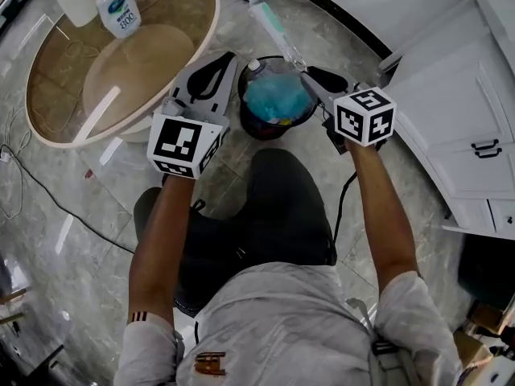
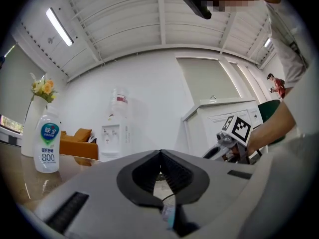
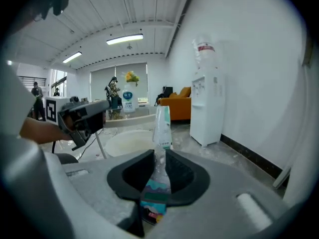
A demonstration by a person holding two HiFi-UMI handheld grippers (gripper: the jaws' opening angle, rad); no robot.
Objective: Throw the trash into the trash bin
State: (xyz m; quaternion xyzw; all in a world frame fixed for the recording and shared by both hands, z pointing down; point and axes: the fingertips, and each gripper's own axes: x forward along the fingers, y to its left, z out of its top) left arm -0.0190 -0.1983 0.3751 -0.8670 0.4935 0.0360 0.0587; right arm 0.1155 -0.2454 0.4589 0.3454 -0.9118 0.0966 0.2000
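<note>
While the right gripper (image 3: 158,156) hangs at the right rim of the black trash bin (image 1: 269,133), its jaws are pinching the lower end of a clear plastic wrapper (image 3: 160,128) with teal print. In the head view the wrapper sticks out from the jaws and slants past the bin's far rim, over the marble floor (image 1: 96,232). The bin has a blue liner. The left gripper (image 2: 160,153) sits just beside the bin's left rim, its jaws pressed together at the tips. Beside it stands a round glass table (image 1: 212,26) carrying a white bottle (image 1: 119,6) with a blue label. A white cabinet (image 1: 459,119) stands to the right.
</note>
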